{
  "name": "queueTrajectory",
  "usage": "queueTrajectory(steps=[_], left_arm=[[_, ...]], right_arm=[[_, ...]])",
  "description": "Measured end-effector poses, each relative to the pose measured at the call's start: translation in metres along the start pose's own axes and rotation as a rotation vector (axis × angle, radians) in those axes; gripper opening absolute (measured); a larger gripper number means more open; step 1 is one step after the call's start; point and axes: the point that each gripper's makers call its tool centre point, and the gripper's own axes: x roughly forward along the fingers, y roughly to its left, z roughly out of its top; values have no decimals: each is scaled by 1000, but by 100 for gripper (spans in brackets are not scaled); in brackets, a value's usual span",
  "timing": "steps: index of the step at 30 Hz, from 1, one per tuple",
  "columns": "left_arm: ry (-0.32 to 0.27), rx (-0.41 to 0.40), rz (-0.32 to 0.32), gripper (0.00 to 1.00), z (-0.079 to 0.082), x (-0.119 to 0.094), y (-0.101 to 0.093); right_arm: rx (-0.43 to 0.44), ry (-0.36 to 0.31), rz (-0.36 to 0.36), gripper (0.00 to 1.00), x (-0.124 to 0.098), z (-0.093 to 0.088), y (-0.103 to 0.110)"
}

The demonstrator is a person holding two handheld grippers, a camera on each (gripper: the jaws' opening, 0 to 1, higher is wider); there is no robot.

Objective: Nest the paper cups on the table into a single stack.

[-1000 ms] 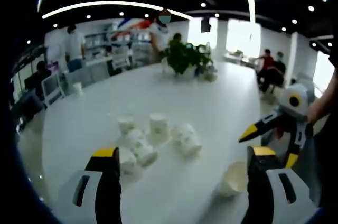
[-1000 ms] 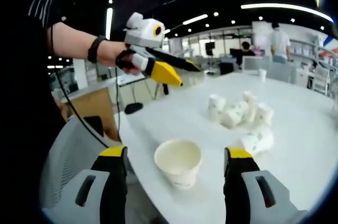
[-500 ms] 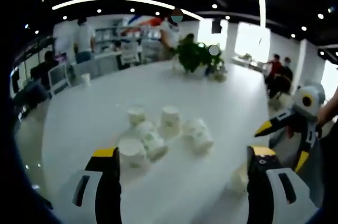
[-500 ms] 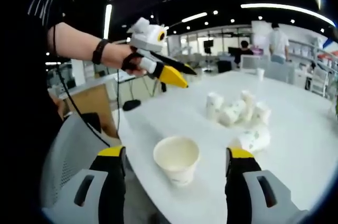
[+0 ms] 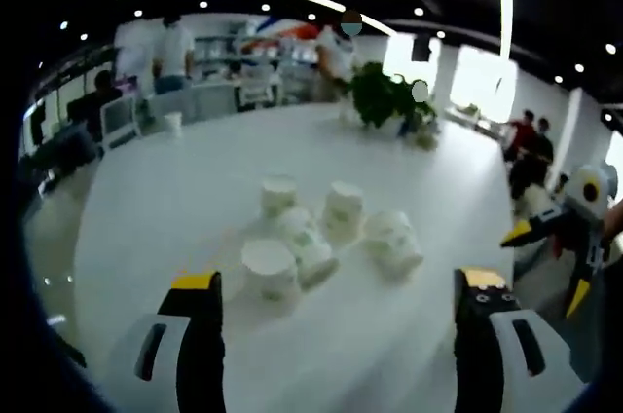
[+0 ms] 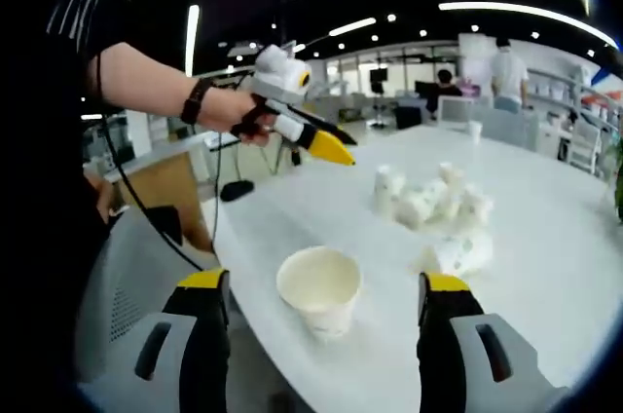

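Between the jaws of my right gripper, and close in front of them, stands one upright paper cup, mouth up and nothing visible inside it; the jaws stand wide to either side and touch nothing. Beyond it, further out along the white table, lies the cluster of paper cups: some upright, some tipped over, and one cup on its side nearest my right jaw.

From my left gripper the same cluster sits ahead, between and past my jaws. The nearest cup has its pale open mouth turned up toward me, just beyond my left jaw; behind it a tipped cup leans against it, then two upright ones and another lying over to the right. Faint greenish printing shows on the sides, too blurred to read. This gripper is released too, jaws spread and holding nothing.

My right gripper shows at the right edge of the left gripper view, and my left gripper, held in my hand, hangs above the table's near edge in the right gripper view.

Further off on the table stand a potted plant and a lone small cup. Around it is an open office with ceiling lights and people at desks.
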Motion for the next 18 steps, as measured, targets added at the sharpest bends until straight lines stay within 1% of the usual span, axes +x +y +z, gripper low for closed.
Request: queueTrajectory(steps=[3,6,9,14,16,18], left_arm=[[-2,2,8,98,-1,4,6],[-4,-19,23,96,-2,9,15],[-8,-79,43,96,-5,13,25],[-12,-85,58,95,-6,19,32],[-5,-88,59,94,-8,22,33],[8,-99,58,93,-12,25,35]], right_arm=[[1,-2,-10,79,-4,1,-3],[-10,13,-57,80,-15,-4,-17],[16,24,-98,80,-24,-11,-30],[14,45,-164,81,-35,-19,-48],[21,49,-181,82,-37,-20,-53],[28,51,-195,87,-39,-22,-57]])
